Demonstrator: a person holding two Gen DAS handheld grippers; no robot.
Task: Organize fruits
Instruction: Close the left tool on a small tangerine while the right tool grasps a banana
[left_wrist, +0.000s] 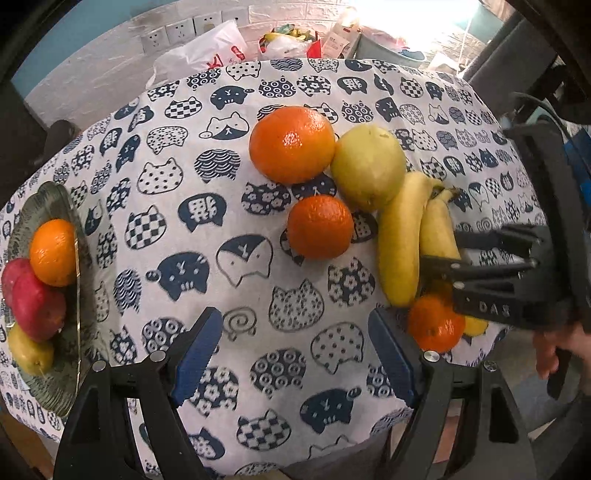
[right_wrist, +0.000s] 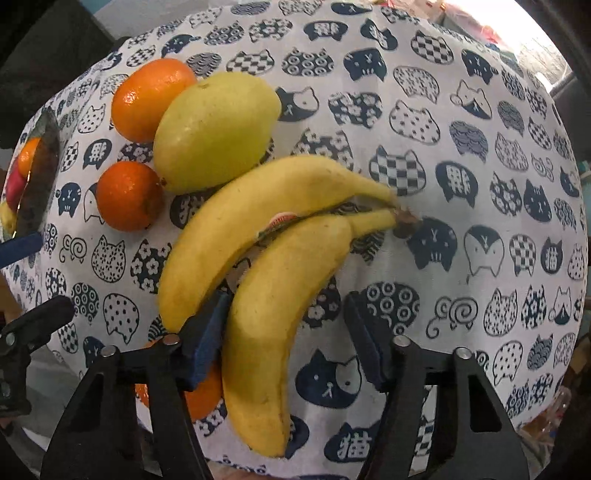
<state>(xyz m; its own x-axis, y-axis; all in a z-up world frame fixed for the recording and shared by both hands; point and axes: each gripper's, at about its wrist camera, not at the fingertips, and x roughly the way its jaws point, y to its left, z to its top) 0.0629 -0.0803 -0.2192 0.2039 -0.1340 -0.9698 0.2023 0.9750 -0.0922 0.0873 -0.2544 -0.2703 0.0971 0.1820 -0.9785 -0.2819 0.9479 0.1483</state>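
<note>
Fruit crowds a cat-print tablecloth (left_wrist: 229, 206) in the left wrist view: three oranges (left_wrist: 291, 144), one pear (left_wrist: 367, 166), two bananas (left_wrist: 400, 236) at three o'clock; a glass plate (left_wrist: 70, 376) at nine o'clock holds four more. Left gripper (left_wrist: 295, 354) hangs released, empty. Right wrist view: right gripper (right_wrist: 284, 332) straddles the nearer banana (right_wrist: 266, 317), one pad touching, the other apart.

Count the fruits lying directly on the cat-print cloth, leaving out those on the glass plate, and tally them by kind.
Oranges: 3
Bananas: 2
Yellow-green fruit: 1
Total: 6
</note>
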